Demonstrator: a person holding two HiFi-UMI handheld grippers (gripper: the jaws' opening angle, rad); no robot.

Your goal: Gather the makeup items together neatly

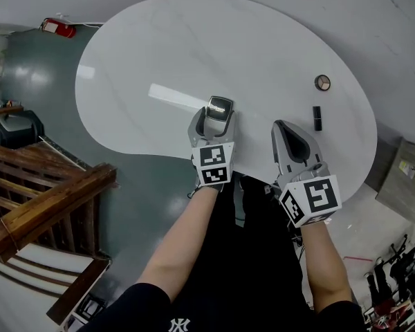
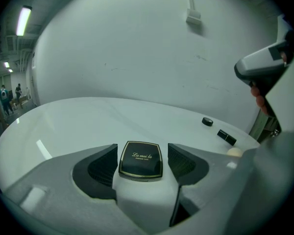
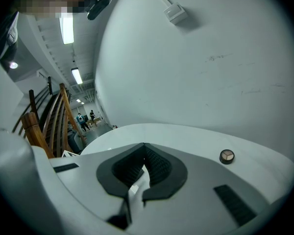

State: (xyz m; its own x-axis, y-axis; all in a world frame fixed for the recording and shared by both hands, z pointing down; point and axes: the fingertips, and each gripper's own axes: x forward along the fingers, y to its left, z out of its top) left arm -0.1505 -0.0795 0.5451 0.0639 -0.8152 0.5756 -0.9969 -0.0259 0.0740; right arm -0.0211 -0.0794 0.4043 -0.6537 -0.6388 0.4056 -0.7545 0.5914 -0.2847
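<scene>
Left gripper (image 1: 214, 116): jaws apart, straddling compact (image 2: 140, 159), which lies at near edge of table (image 1: 159, 54), centre. Slim gap shows each side, pads not pressing.

Right gripper (image 1: 290, 131): jaws fully together, nothing held, just right of left one.

Round pot (image 1: 322, 82) and black lipstick tube (image 1: 317, 118): right side of table, well apart from compact.

Step in hand (judgement): grasp compact.
- Close squarely on its side edges, lid level.
- Lift only slightly, carry right.
- Set down just beside lipstick without nudging it.

Risk: glossy case slipping between pads.
</scene>
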